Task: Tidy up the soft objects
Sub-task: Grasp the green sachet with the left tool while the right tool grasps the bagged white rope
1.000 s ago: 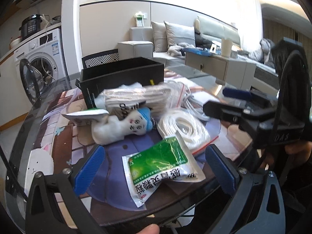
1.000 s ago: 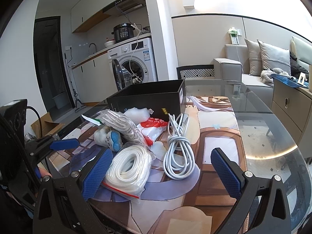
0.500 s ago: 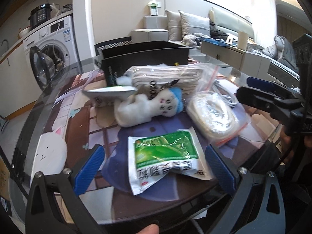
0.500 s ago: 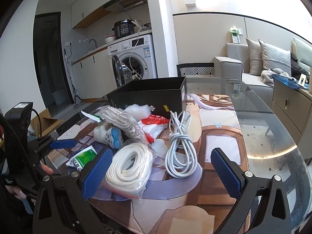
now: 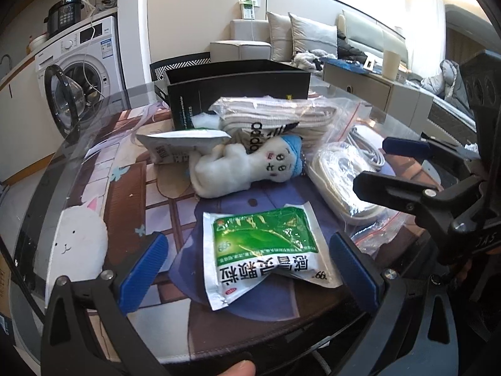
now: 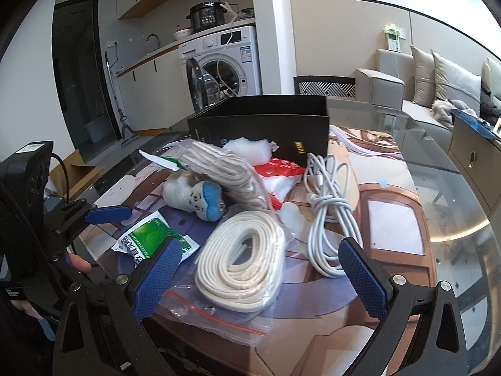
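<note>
I hold my left gripper (image 5: 247,260) wide around the green sachet (image 5: 263,250), nearer than 1 second ago.

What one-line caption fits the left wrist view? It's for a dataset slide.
Open left claw poised over a green medicine sachet, with a white plush toy and black box beyond.

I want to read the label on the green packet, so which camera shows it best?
The left wrist view: the green packet lies front and centre between the open left claw, its print facing the camera. In the right wrist view the green packet is small, off to the side, partly hidden behind a blue pad.
</note>
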The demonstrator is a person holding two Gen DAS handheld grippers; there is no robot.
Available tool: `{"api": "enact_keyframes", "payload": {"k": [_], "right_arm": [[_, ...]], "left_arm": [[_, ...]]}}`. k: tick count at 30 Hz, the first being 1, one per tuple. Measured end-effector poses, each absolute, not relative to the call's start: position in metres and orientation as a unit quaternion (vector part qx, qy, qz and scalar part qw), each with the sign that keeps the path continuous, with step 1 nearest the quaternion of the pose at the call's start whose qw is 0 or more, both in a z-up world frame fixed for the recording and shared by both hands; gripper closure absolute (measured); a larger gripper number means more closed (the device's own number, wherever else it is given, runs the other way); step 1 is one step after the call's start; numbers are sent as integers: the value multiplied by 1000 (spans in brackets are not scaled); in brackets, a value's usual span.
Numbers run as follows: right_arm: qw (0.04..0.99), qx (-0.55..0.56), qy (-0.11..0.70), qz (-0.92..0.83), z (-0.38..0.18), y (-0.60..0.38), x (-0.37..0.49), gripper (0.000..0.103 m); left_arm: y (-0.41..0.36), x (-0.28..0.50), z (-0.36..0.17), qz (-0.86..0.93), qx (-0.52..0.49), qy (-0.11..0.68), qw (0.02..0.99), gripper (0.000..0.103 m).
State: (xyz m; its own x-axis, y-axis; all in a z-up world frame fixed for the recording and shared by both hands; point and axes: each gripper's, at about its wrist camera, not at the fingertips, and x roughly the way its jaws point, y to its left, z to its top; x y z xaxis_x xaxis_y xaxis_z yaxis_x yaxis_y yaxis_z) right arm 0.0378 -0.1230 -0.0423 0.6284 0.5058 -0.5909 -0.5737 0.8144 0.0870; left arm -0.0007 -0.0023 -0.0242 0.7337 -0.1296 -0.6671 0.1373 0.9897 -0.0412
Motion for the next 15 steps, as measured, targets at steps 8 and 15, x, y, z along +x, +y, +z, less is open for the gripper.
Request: {"api": "enact_keyframes", "payload": {"k": [8,15], "right_arm": [[898,-58,315,302,-41,-122,38,1],[890,-82,324,310,-47,-107,38,12]], "left_arm": [[-1,3,-26,-61,7,366,928,0],[4,3,-26,-60,6,362,930,11]]}}
